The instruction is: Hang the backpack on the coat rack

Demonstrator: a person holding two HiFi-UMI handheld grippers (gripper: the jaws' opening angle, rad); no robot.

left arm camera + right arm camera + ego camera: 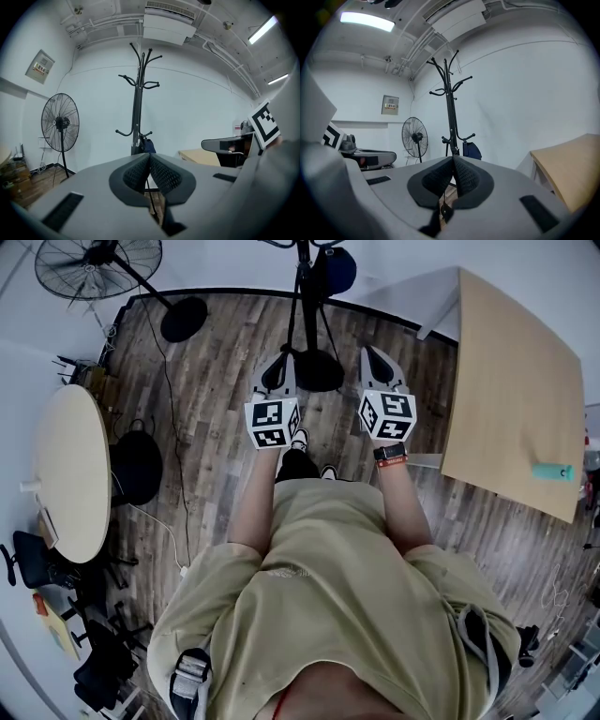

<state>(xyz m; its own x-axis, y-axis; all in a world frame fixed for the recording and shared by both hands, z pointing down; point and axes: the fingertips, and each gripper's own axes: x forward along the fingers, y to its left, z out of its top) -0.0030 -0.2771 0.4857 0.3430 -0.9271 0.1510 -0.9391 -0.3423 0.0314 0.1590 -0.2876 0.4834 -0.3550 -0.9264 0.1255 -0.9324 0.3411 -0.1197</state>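
The black coat rack stands on its round base on the wood floor just ahead of me, against the white wall. A dark blue backpack hangs from a low hook on the rack's right side and shows as a small blue shape beside the pole. I hold both grippers side by side in front of the rack and short of it. My left gripper is shut, its pads meeting with nothing seen between them. My right gripper is shut the same way, pads together, nothing held.
A standing fan with a round base is left of the rack. A round table, a dark bag on the floor and office chairs fill the left side. A rectangular wooden table stands to the right.
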